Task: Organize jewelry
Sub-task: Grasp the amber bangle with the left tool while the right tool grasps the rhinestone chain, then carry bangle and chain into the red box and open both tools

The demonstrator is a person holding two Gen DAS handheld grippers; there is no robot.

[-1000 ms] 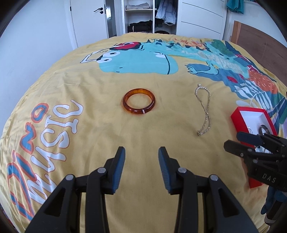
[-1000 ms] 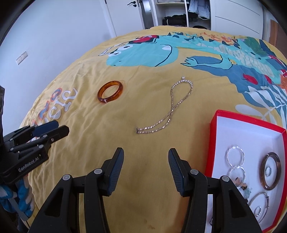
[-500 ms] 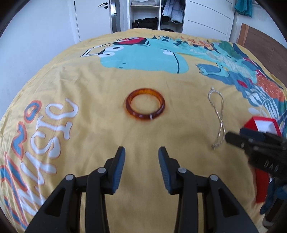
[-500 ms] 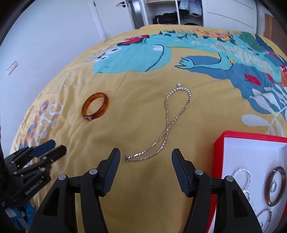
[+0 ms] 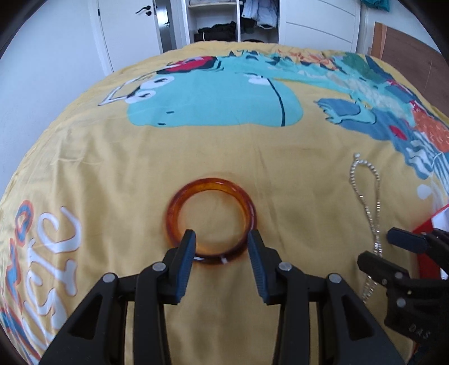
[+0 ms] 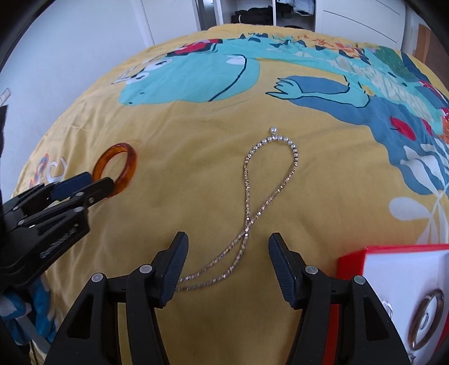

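An amber bangle [image 5: 211,200] lies flat on the yellow bedspread. My left gripper [image 5: 221,243] is open, its fingertips over the bangle's near rim. A rhinestone chain [image 6: 261,196] lies looped on the bedspread; it also shows in the left wrist view [image 5: 370,202]. My right gripper [image 6: 228,248] is open, with the chain's lower part between its fingers. A red box with white lining [image 6: 393,269] sits at the right and holds several rings and bangles. The bangle also shows in the right wrist view [image 6: 119,164].
The bedspread [image 5: 140,168] has a teal dinosaur print. A white door and an open wardrobe [image 5: 224,22] stand behind the bed. The right gripper shows at the right of the left wrist view [image 5: 393,252], and the left gripper at the left of the right wrist view [image 6: 84,185].
Both grippers have moved forward. The left one has closed in on the bangle, the right one on the chain. Both stay open.
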